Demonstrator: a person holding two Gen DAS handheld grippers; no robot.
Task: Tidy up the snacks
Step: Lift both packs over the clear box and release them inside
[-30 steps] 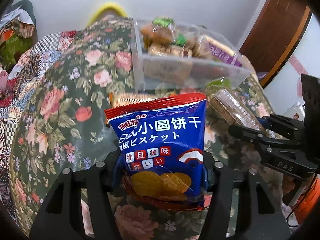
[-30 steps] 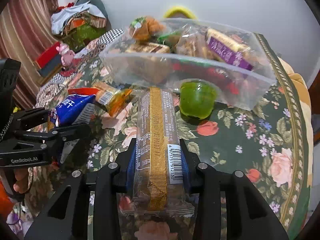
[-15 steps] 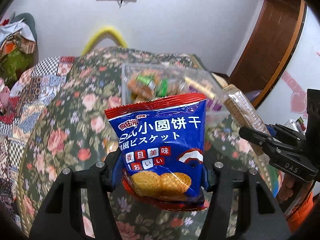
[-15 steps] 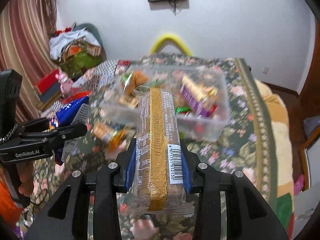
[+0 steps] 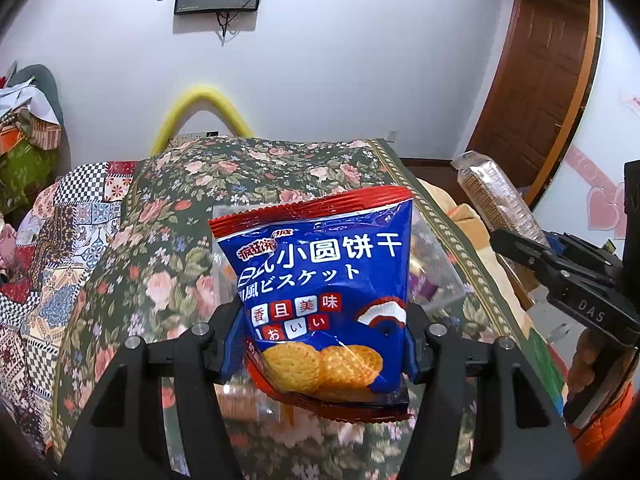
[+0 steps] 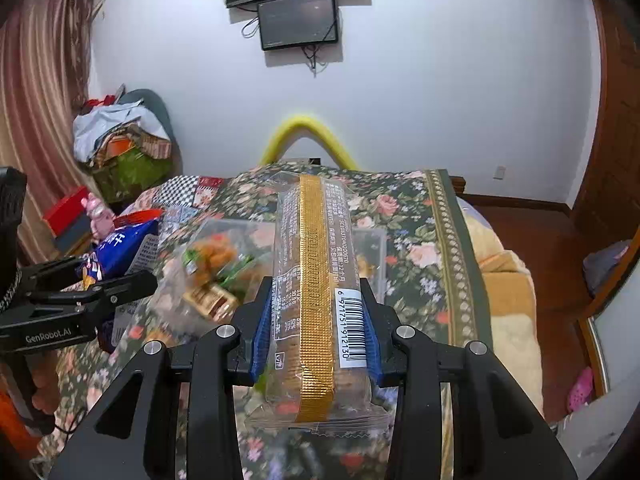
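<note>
My left gripper [image 5: 322,336] is shut on a blue biscuit bag [image 5: 320,280] with a red top edge, held upright above the floral table [image 5: 160,248]. My right gripper [image 6: 316,328] is shut on a long clear cracker sleeve [image 6: 316,280] with a gold strip, held above the clear snack bin [image 6: 208,272]. The bin, full of wrapped snacks, lies below and beyond both packs; in the left wrist view the bag hides most of the bin [image 5: 436,276]. Each gripper shows in the other's view: the right gripper [image 5: 532,252] with the sleeve [image 5: 496,200], the left gripper [image 6: 108,288] with the bag [image 6: 120,244].
The table is covered by a dark floral cloth with a patchwork cloth [image 5: 60,232] on its left. A yellow curved chair back [image 6: 308,132] stands at the far edge. Clutter piles [image 6: 120,148] sit left, a wooden door [image 5: 540,72] right, a monitor [image 6: 298,20] on the wall.
Both grippers have risen high above the table with their packs. The bin, close in front a second ago, now lies lower and further below.
</note>
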